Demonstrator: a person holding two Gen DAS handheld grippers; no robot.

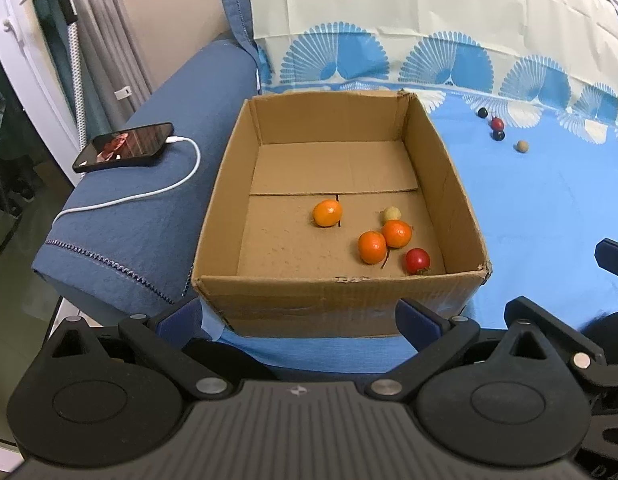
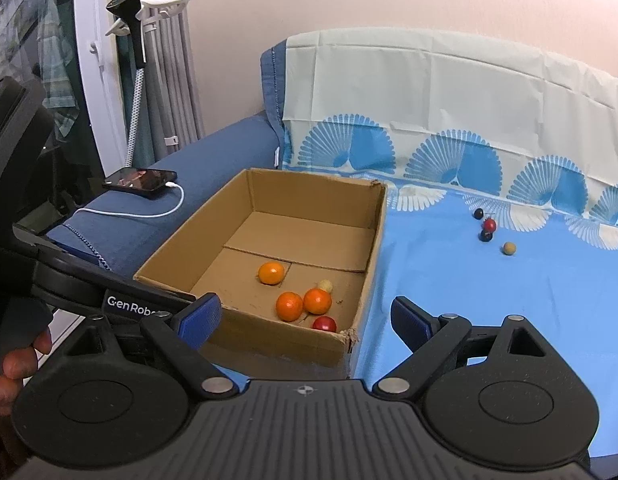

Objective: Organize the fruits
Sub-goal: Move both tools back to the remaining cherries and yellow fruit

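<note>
Inside the cardboard box [image 1: 337, 208], toward its near right corner, lie three oranges [image 1: 372, 247], a red tomato [image 1: 417, 261] and a small pale fruit [image 1: 391, 214]. Well beyond the box's far right corner, four more small fruits [image 2: 489, 230], two dark, one red, one tan, sit on the blue sheet [image 2: 489, 300]. Left of the box, a phone [image 1: 125, 146] on a white cable [image 1: 149, 194] rests on the sofa armrest [image 1: 149, 216]. Both the left gripper [image 1: 303, 316] and right gripper [image 2: 307, 316] hover before the box's near wall, fingers spread, holding nothing. "GenRobo" shows on the left gripper's arm.
</note>
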